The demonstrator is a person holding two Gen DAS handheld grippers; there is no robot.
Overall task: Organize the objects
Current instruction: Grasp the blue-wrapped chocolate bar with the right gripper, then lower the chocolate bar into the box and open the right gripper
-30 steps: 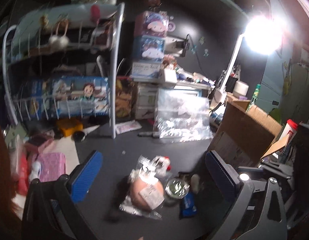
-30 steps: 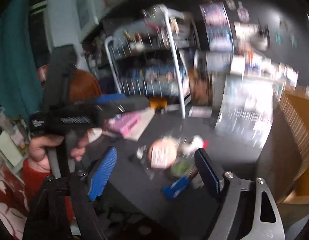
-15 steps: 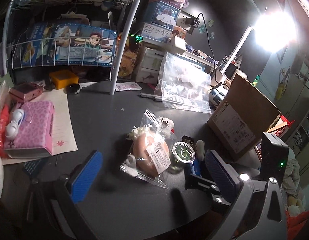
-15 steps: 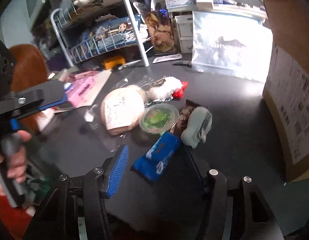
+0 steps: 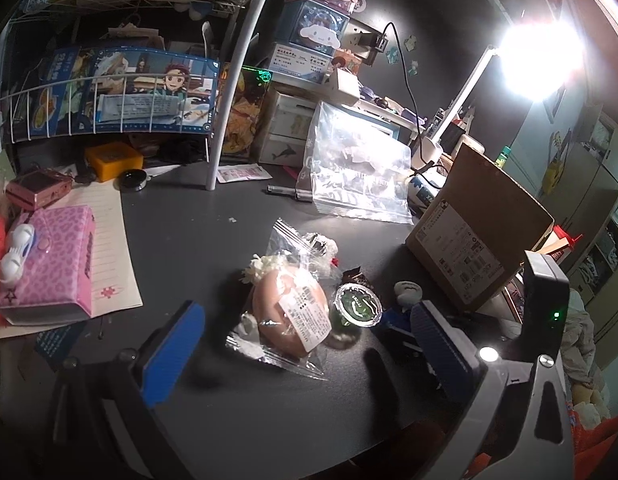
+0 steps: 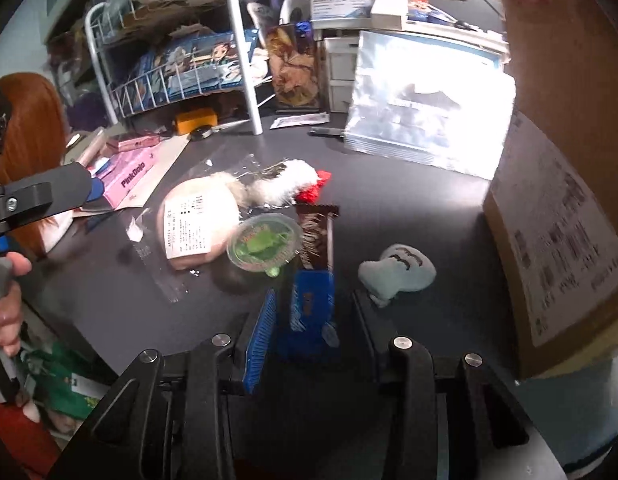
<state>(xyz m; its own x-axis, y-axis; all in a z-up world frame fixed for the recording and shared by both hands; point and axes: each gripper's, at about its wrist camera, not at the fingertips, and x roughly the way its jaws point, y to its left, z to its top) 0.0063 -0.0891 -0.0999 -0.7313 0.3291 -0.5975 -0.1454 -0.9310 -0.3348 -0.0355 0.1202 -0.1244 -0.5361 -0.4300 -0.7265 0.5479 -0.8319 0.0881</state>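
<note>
- Since the earlier pictures both grippers have come down from a view of the wire rack to the dark tabletop (image 5: 197,240), and the small grey-green plush toy (image 6: 397,270), which lay against the brown chocolate bar wrapper (image 6: 315,236) half a second ago, now lies apart from it to the right.
- The right gripper (image 6: 313,316) has just been closing its jaws, and the blue foil snack packet (image 6: 309,312) sits between them; the blue-ribbed left pad is just beside the packet's edge, but whether either pad presses on it cannot be told.
- The left gripper (image 5: 305,344) hovers low over the table with its fingers wide apart and nothing gripped; the round bun in a clear plastic wrapper with a white label (image 5: 289,316) lies between them, untouched.
- A clear cup with green jelly (image 5: 357,306) sits just right of the bun, touching the chocolate bar wrapper.
- A brown cardboard box (image 5: 481,236) stands at the right.
- A pink leopard-print case (image 5: 49,264) rests on lined paper at the left.
</note>
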